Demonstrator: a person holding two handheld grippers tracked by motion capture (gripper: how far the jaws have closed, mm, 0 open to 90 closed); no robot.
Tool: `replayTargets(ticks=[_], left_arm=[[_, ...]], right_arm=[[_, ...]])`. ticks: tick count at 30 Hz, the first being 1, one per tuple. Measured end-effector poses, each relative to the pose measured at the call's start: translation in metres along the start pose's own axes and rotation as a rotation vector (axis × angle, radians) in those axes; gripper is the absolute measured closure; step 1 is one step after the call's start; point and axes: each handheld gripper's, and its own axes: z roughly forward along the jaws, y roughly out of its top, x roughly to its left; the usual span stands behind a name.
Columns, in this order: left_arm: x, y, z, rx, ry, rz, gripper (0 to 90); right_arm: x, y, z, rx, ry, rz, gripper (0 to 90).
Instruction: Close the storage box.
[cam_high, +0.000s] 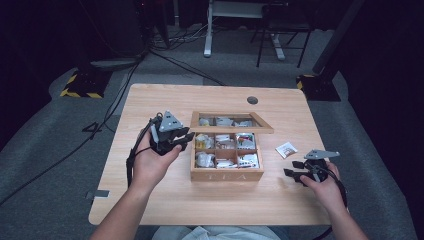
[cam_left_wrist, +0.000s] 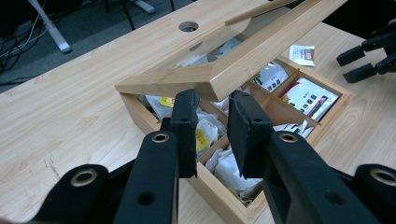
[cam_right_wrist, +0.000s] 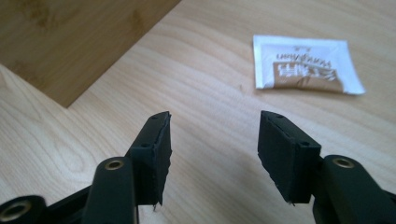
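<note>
**Spread jaws close on a loose tea sachet**

Black and set wide apart with nothing between them, the jaws of the right gripper (cam_right_wrist: 215, 126) hang low over the bare table (cam_right_wrist: 93, 140). The tea sachet (cam_right_wrist: 306, 65) lies flat just ahead of them and a little to one side, apart from both pads. In the high view it sits to the right of the wooden tea box (cam_high: 227, 175), near it but not touching.

That sachet looks like thin paper: very light, limp, easy to crease, and likely to slide on the smooth wood instead of lifting. A pinch across one short edge, with one pad scraped under the rim, seems the surest hold. Squeezing the middle would only press it flat.

Across the box, the left gripper (cam_left_wrist: 212, 100) has its jaws drawn close together, and the corner of the raised lid (cam_left_wrist: 261, 51) sits at their tips. They seem to pinch its frame and hold it tilted open. This lid is stiff wood, probably glazed, so a firm grip on the frame suits it, and it should not be let drop
</note>
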Motion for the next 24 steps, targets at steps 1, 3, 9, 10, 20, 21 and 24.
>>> replayTargets(ticks=[1, 3, 9, 10, 20, 21, 24], left_arm=[[0.0, 0.0, 0.0, 0.0, 0.0, -0.001, 72.8], [0.0, -0.001, 0.0, -0.001, 0.0, -0.001, 72.9], [-0.001, -0.003, 0.0, 0.004, -0.004, 0.003, 72.8], [-0.001, -0.003, 0.0, 0.006, -0.005, -0.001, 72.8], [-0.002, -0.005, 0.001, 0.026, -0.011, 0.002, 72.9], [-0.002, -0.005, 0.001, 0.031, -0.01, 0.004, 72.9], [-0.003, -0.007, 0.001, 0.037, -0.014, 0.004, 72.9]], right_arm=[[0.0, -0.002, 0.001, 0.001, 0.001, -0.002, 44.8], [0.001, -0.006, 0.003, 0.002, 0.0, -0.006, 43.5], [0.006, -0.011, 0.011, -0.005, -0.011, -0.029, 40.6], [0.006, -0.011, 0.011, -0.006, -0.012, -0.03, 40.6], [0.008, -0.013, 0.012, -0.021, -0.025, -0.044, 40.4], [0.008, -0.013, 0.012, -0.022, -0.025, -0.044, 40.5], [0.008, -0.014, 0.012, -0.028, -0.025, -0.044, 40.5]])
